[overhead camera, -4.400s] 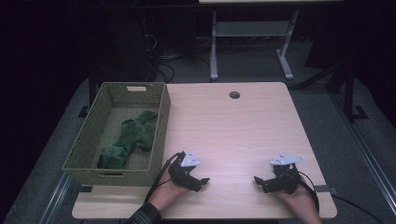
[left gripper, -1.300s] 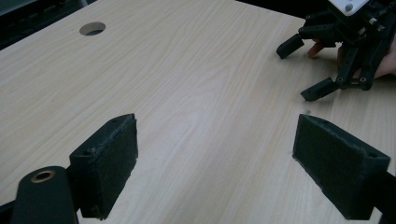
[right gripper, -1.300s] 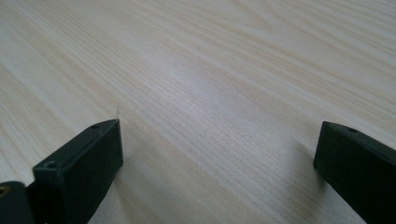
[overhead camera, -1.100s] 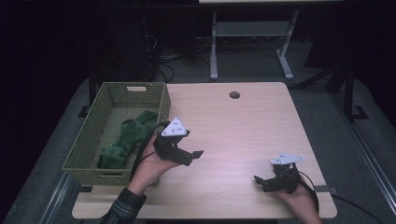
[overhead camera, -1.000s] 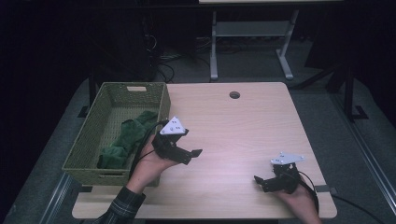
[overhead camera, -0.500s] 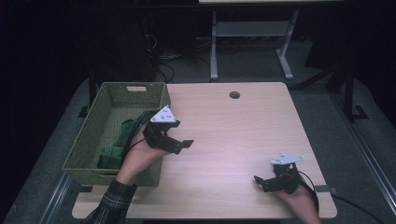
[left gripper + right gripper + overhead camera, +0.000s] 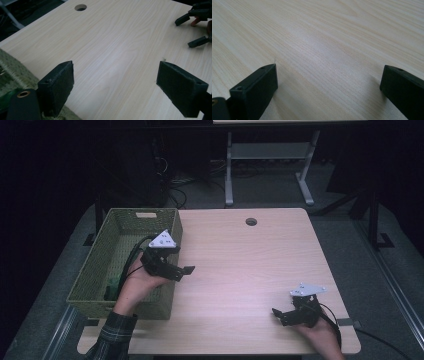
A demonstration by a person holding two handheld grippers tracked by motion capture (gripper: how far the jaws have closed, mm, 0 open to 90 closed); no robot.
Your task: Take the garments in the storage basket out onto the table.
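1. We see the table (image 7: 250, 265) as the largest thing, a pale wood top with 1 round hole (image 7: 251, 221) toward 12 o'clock.
2. The woven basket (image 7: 100, 270) stands along the table's 9 o'clock edge. Inside it lies a green cloth (image 7: 112, 282), mostly hidden behind the left hand and gripper, so we cannot tell its full shape.
3. The left hand (image 7: 137, 287) comes in from 7 o'clock over the basket's near right corner, sleeve at the bottom edge, wrist angled toward 1 o'clock.
4. The left gripper (image 7: 186, 271) hangs above the basket's right rim, jaws pointing toward 3 o'clock over bare wood. The cloth lies at about 8 o'clock from it, near but apart. In the left gripper view its 2 jaws stand wide with nothing between them, the basket weave at the lower left.
5. The right hand (image 7: 320, 332) rests at 5 o'clock on the table.
6. The right gripper (image 7: 277, 315) points toward 9 o'clock, low on the wood, well apart from the basket. Its 2 jaws gape wide, empty.
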